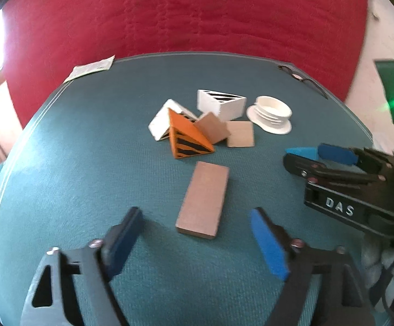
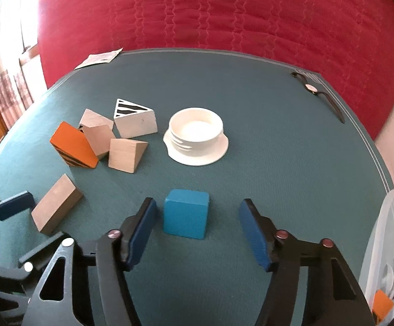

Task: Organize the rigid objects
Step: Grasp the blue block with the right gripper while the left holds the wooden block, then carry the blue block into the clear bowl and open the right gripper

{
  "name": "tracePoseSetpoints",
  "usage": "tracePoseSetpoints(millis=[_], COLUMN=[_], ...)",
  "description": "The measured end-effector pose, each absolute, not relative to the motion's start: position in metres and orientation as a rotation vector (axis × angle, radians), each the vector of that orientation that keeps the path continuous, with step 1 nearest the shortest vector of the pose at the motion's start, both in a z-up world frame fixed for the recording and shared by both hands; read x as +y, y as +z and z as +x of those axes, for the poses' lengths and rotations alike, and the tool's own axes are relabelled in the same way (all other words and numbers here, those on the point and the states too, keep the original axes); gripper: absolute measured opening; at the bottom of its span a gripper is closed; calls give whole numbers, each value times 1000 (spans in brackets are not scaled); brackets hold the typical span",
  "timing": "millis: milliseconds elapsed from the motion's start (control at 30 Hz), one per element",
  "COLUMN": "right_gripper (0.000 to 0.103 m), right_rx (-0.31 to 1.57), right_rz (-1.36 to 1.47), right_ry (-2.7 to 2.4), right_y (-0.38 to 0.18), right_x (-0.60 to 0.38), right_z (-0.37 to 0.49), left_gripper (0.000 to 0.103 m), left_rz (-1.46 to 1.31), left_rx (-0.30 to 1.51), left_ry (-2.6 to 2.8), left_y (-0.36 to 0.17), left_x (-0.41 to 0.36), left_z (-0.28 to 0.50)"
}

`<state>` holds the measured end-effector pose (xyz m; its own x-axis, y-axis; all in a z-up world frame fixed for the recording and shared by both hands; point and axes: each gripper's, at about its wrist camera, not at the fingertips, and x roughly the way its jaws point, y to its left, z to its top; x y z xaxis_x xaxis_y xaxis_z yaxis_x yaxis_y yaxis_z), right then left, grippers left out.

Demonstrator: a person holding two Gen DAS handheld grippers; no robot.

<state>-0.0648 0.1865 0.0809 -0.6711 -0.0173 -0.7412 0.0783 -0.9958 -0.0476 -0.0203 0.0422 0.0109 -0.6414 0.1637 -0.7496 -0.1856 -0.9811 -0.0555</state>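
A flat brown wooden block (image 1: 203,199) lies on the teal table (image 1: 88,149) just ahead of my open, empty left gripper (image 1: 195,217); it also shows in the right wrist view (image 2: 56,203). A blue cube (image 2: 186,213) stands between the fingers of my open right gripper (image 2: 197,212), untouched. Beyond lie an orange striped wedge (image 1: 186,137), two white striped wedges (image 1: 221,103), plain wooden wedges (image 1: 240,133) and a white ridged cap (image 1: 270,112). The right gripper (image 1: 319,153) shows at right in the left wrist view.
A wristwatch (image 2: 318,92) lies at the far right table edge and a paper slip (image 2: 99,57) at the far left corner. A red quilted surface (image 2: 224,13) rises behind the table. A pale plastic bin (image 2: 387,258) holding an orange piece stands at right.
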Motion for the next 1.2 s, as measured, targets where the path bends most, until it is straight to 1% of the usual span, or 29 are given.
tracePoseSetpoints(millis=[67,133,200,267,333,400,433,500,533,600,633,667,700,967,1200], right_gripper=[57,51,41,37,34,32,32,32,32,32,32,32,32,32,31], right_rx=[122,124,123,117,106,85,75,56,51,46,42,40,39,14,-36], right_rz=[1245,1238,1231,1225,1223,1221,1219,1217,1216,1215,1214,1214,1214,1208,1188], right_ry=[-2819,-2818,-2817,-2813,-2811,-2810,-2809,-2806,-2804,-2802,-2801,-2801,-2800,-2798,-2775], right_y=[81,81,82,82,81,82,82,83,83,83,83,83,83,83,84], right_x=[185,184,184,183,184,185,186,187,188,188,188,188,189,191,198], right_z=[-65,-63,-61,-59,-57,-56,-54,-53,-52,-50,-49,-50,-50,-48,-37], left_gripper=[88,88,88,88,83,75,73,61,59,47,44,38,35,32,31], left_rz=[-1221,-1222,-1222,-1223,-1223,-1220,-1218,-1215,-1213,-1209,-1204,-1201,-1198,-1170,-1147], left_rx=[13,24,24,28,45,58,67,78,83,84,78,76,70,-11,-19], left_ry=[2685,2688,2688,2690,2697,2704,2708,2712,2715,2717,2712,2711,2711,2689,2699], left_y=[11,11,10,10,10,10,11,11,11,11,12,12,12,16,19], left_x=[39,41,41,42,43,44,45,46,46,46,45,45,44,37,38], left_z=[-22,-21,-21,-20,-20,-19,-18,-18,-18,-18,-18,-18,-18,-17,-14])
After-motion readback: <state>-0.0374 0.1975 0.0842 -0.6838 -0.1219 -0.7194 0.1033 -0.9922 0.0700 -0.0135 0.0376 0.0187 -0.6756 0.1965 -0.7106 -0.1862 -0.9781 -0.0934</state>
